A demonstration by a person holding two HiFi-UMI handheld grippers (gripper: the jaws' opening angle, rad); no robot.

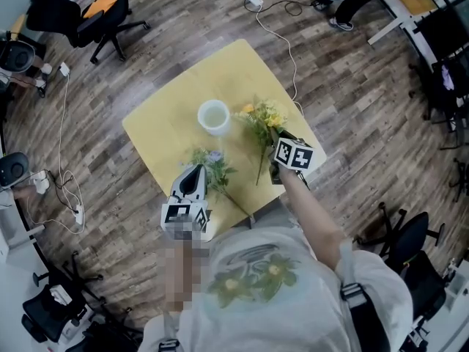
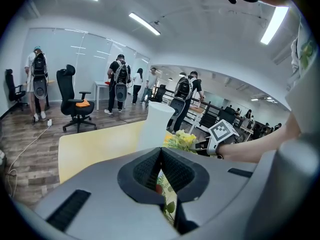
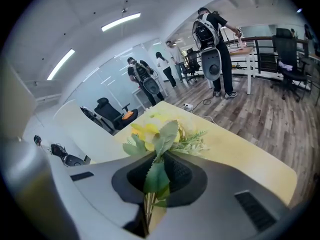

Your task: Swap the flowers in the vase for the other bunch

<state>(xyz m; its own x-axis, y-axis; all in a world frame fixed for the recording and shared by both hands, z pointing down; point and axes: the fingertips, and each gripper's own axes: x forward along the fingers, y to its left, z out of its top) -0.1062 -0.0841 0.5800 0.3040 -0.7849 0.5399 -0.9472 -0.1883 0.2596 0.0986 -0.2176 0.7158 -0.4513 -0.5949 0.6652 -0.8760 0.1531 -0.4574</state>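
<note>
Grey-brown wood-plank flooring [image 1: 183,42] covered the room. A square pale-yellow table [image 1: 157,134] stood at centre frame, and a black swivel office chair with an orange cushion [image 1: 88,17] at upper left. A white power strip with trailing cables [image 1: 253,0] lay near the top edge. In the left gripper view, long ceiling strip lights [image 2: 144,23] shone above glass partition walls [image 2: 75,49].

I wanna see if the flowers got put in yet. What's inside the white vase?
No flowers: the white vase looks empty from above, just its pale inside. Whether there's water at the bottom can't be seen.
</note>
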